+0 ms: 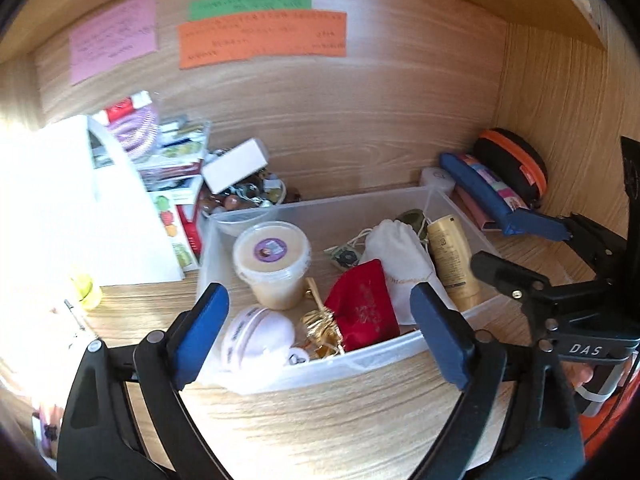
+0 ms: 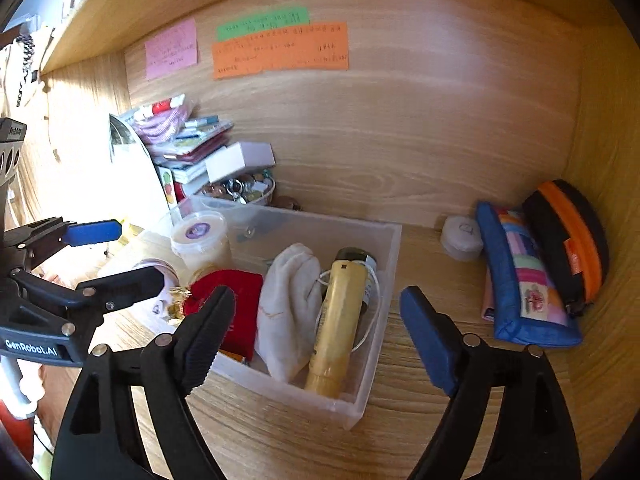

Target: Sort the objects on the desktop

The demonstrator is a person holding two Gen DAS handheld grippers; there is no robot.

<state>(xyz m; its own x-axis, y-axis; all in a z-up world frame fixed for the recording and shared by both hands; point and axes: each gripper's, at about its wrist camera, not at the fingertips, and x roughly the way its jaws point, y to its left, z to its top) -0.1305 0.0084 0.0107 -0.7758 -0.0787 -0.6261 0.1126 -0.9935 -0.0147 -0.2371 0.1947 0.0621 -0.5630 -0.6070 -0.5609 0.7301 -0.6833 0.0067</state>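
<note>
Both tongs, left (image 1: 320, 332) and right (image 2: 316, 336), are held apart and empty over the clear bin (image 1: 360, 356) on the tabletop (image 1: 340, 424). Pouch (image 1: 362, 306), tub (image 1: 272, 256), bag (image 2: 288, 308) and tube (image 2: 340, 320) are gathered inside, likely sorted there.

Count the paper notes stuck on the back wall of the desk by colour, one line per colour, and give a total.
Pink note: 1
Green note: 1
Orange note: 1
Total: 3
</note>
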